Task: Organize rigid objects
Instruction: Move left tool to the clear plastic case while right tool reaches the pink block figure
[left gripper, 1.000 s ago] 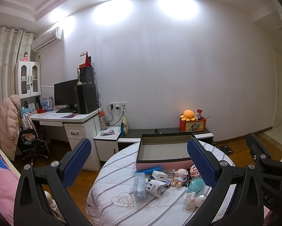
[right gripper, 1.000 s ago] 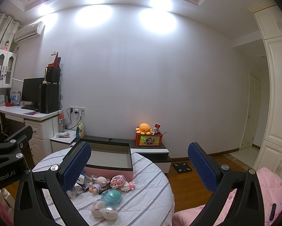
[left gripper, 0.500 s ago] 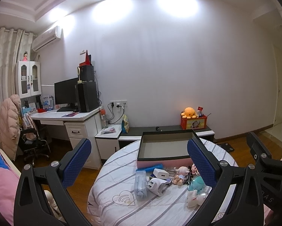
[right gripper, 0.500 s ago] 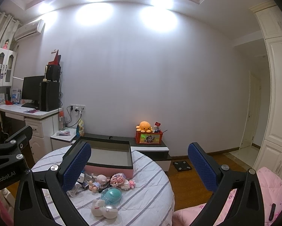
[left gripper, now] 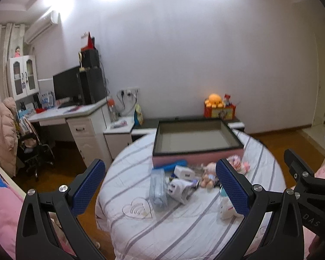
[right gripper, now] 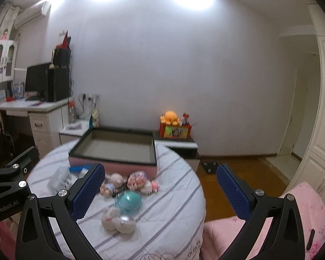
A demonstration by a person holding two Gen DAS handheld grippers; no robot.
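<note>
A pink box with a dark rim (left gripper: 197, 159) (right gripper: 110, 164) stands open and empty at the far side of a round table with a striped cloth (left gripper: 184, 227) (right gripper: 166, 216). In front of it lie a clear plastic case (left gripper: 157, 189), white chargers (left gripper: 177, 187), a blue item (left gripper: 173, 165), small dolls (left gripper: 208, 176) (right gripper: 140, 181), a teal ball (right gripper: 130, 199) and a white-and-silver toy (right gripper: 117, 222). My left gripper (left gripper: 160, 191) is open above the case and chargers. My right gripper (right gripper: 160, 191) is open over the table's right side, holding nothing.
A white desk with monitor and computer (left gripper: 80, 108) stands at the left beside a chair with a coat (left gripper: 8, 134). A low cabinet with an orange plush on a red box (left gripper: 219, 107) lines the wall. Pink bedding (right gripper: 271, 234) lies at the lower right.
Both grippers have tilted down and moved nearer the table, so the box and toys appear larger and higher in view. Both stay open. Nothing on the table has moved.
</note>
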